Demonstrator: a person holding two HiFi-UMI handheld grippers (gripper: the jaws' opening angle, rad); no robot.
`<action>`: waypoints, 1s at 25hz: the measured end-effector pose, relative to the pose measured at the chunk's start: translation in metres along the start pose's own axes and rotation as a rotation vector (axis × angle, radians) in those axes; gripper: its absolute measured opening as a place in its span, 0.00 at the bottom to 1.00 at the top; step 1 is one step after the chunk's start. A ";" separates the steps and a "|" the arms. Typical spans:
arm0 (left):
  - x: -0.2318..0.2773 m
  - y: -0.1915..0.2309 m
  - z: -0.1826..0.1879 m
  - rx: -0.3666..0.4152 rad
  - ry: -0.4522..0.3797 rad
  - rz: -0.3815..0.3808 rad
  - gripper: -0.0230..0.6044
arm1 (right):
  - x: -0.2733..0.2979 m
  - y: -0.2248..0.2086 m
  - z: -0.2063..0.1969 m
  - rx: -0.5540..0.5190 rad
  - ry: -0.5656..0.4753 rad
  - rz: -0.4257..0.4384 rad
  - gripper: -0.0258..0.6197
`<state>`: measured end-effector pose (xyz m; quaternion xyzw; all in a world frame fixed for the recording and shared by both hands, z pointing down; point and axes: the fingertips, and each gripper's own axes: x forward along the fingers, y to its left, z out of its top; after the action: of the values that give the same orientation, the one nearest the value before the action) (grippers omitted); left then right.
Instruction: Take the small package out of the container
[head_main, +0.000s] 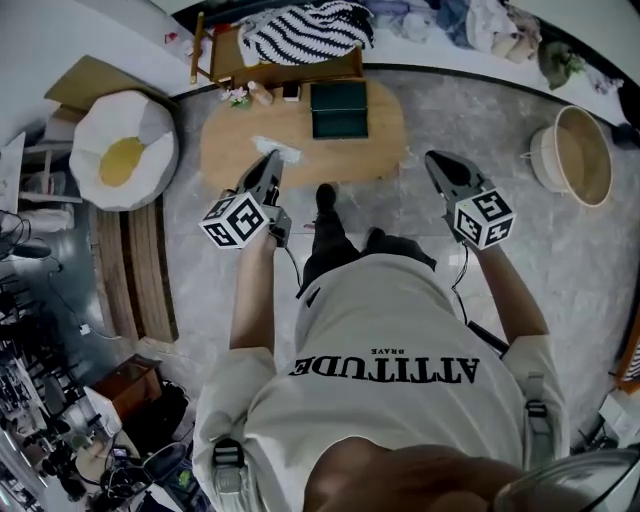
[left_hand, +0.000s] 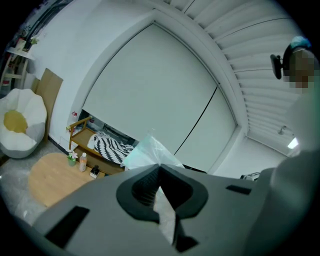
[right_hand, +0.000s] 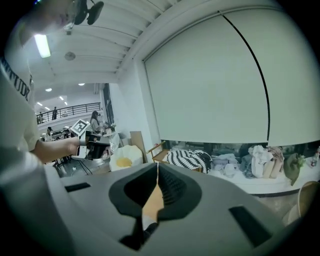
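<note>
The oval wooden worktop (head_main: 240, 150) lies in front of you, and the dark green container (head_main: 338, 110) sits on its far half. Your left hand-held gripper (head_main: 270, 160) is clenched on the small package (head_main: 277, 149), a pale plastic pouch held up near the worktop's near edge, outside the container and to its left. Your right hand-held gripper (head_main: 435, 160) is clenched on nothing.
</note>
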<state>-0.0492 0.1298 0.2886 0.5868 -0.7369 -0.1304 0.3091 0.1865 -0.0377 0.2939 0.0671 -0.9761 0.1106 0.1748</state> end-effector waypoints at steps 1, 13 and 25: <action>-0.009 -0.002 -0.001 -0.002 -0.010 0.003 0.07 | -0.003 0.003 0.001 -0.007 -0.003 0.006 0.07; -0.098 -0.005 -0.007 -0.027 -0.119 0.025 0.07 | -0.013 0.050 -0.007 -0.009 -0.026 0.056 0.07; -0.150 0.022 0.011 -0.043 -0.153 -0.020 0.07 | 0.002 0.084 0.013 -0.032 -0.077 0.002 0.07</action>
<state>-0.0550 0.2755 0.2472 0.5757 -0.7496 -0.1935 0.2632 0.1661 0.0403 0.2669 0.0674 -0.9838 0.0926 0.1380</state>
